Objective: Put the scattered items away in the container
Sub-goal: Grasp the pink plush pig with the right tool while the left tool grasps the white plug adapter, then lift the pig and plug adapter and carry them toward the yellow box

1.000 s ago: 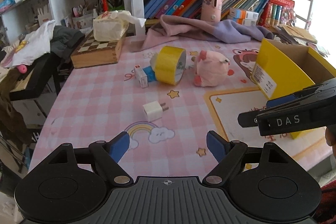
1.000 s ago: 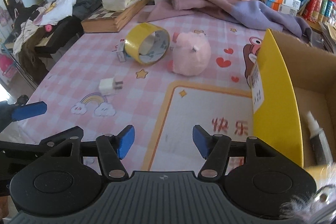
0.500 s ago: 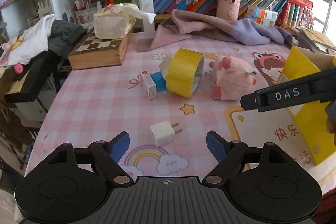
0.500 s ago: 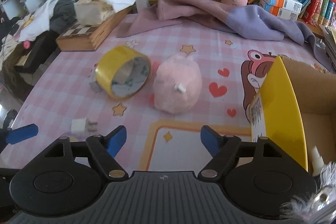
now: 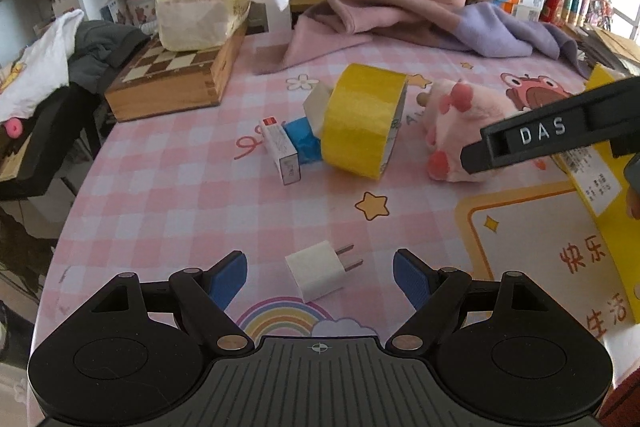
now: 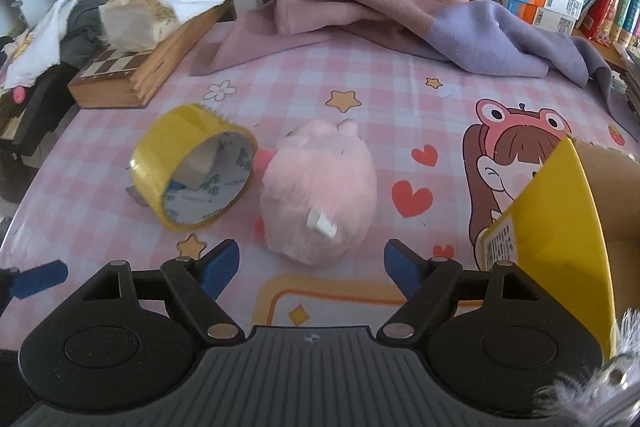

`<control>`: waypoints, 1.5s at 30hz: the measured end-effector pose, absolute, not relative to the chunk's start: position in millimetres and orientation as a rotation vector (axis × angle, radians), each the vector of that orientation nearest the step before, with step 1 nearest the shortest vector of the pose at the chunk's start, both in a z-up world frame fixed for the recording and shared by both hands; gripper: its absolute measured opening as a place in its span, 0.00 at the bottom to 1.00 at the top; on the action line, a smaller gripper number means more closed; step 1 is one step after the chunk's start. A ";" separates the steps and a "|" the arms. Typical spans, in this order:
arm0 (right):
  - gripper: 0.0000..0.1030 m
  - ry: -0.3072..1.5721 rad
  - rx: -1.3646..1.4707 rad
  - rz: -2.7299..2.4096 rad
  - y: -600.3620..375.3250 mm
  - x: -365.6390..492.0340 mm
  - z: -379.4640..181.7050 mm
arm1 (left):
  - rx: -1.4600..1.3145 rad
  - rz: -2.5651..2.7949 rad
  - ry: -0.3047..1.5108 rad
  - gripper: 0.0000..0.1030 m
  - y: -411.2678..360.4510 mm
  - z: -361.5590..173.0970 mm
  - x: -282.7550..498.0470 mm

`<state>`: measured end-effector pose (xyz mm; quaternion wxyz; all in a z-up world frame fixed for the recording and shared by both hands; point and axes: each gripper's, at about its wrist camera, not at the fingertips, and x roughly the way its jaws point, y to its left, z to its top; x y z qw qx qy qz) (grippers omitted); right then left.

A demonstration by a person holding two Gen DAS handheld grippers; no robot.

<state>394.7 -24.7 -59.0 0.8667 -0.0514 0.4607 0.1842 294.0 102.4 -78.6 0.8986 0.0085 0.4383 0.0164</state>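
1. My left gripper (image 5: 320, 273) has its fingers spread and empty — the white plug adapter (image 5: 316, 270) lies flat on the tablecloth (image 5: 160, 187) right between them, prongs pointing right and slightly away.
2. My right gripper (image 6: 312, 263) has just been opening; nothing is pinched.
3. The pink plush toy (image 6: 318, 193) lies just ahead of it, long axis running away from me.
4. Left of the plush stands the yellow tape roll (image 6: 194, 167); right of it, the yellow cardboard box (image 6: 560, 211).

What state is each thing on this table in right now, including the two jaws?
Left gripper: jaws open, around the charger plug, not touching.
Right gripper: jaws just opened wider, empty.
Charger plug: lying flat.
Yellow tape roll: on its side.
Pink plush toy: lying loose.
Yellow box: open.
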 end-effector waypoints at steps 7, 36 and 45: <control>0.77 0.966 -0.126 0.381 -15.8 411.4 -67.3 | -0.022 0.028 0.949 0.79 106.6 -89.4 306.2; 0.59 0.926 -0.111 0.438 -27.8 406.2 -55.6 | -0.050 -0.019 0.879 0.44 102.6 -69.8 296.5; 0.59 0.888 -0.091 0.465 -37.1 366.9 -35.3 | -0.052 -0.045 0.805 0.44 100.6 -43.7 263.8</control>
